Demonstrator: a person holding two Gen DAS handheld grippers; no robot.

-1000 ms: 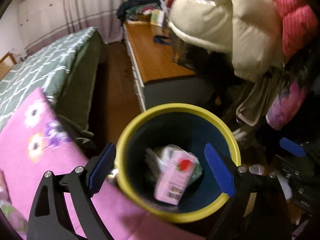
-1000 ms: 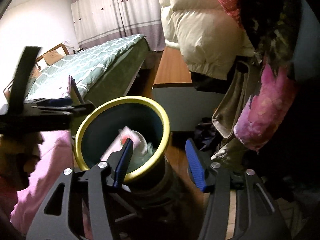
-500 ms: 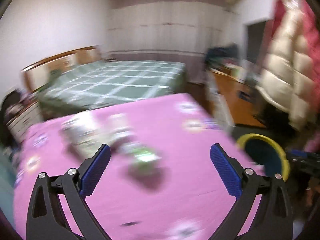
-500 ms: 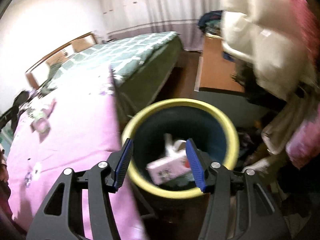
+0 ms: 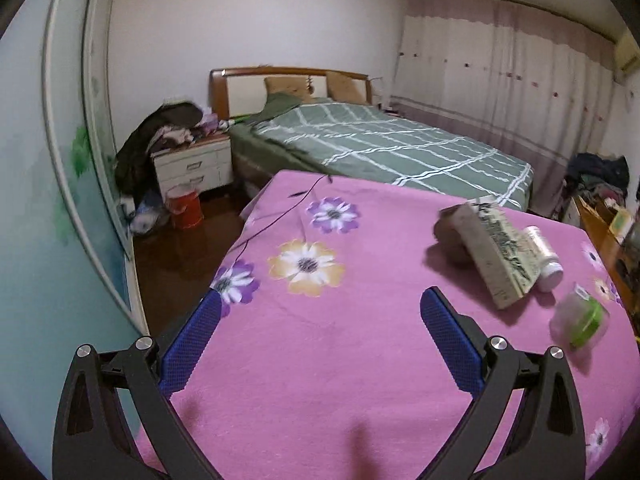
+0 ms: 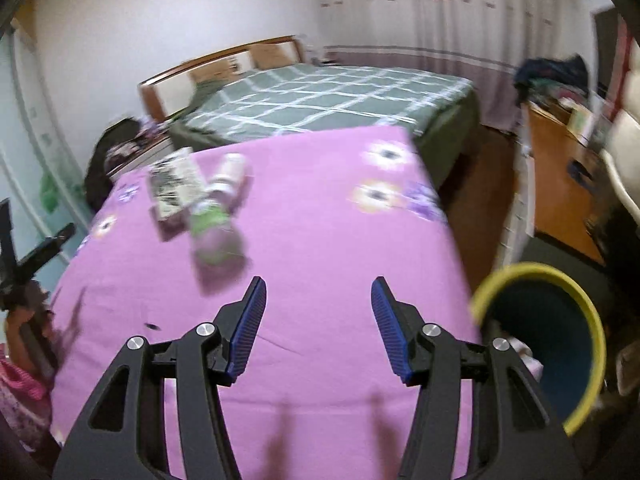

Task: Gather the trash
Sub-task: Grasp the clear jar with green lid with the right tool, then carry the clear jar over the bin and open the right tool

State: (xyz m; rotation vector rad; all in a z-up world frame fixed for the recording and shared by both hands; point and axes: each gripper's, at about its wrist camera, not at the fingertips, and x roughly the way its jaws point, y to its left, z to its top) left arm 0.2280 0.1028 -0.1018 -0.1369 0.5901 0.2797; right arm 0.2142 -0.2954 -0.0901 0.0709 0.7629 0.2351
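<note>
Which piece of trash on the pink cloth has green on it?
The clear plastic cup with the green label, nearest the cloth's edge. The patterned carton and white bottle beside it have none.

Dim indoor light; right wrist view motion-blurred throughout, left sharper; heavy fisheye bending, dark corners; soft shadows lower centre.

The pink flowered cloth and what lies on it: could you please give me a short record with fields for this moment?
surface: pink flowered cloth
trash on it: printed carton, white bottle, clear cup with green label, lying close together
bin: yellow-rimmed bin, beside the cloth's edge
left gripper: open, nothing between the pads
right gripper: open, nothing between the pads
background: green checked bed
</note>
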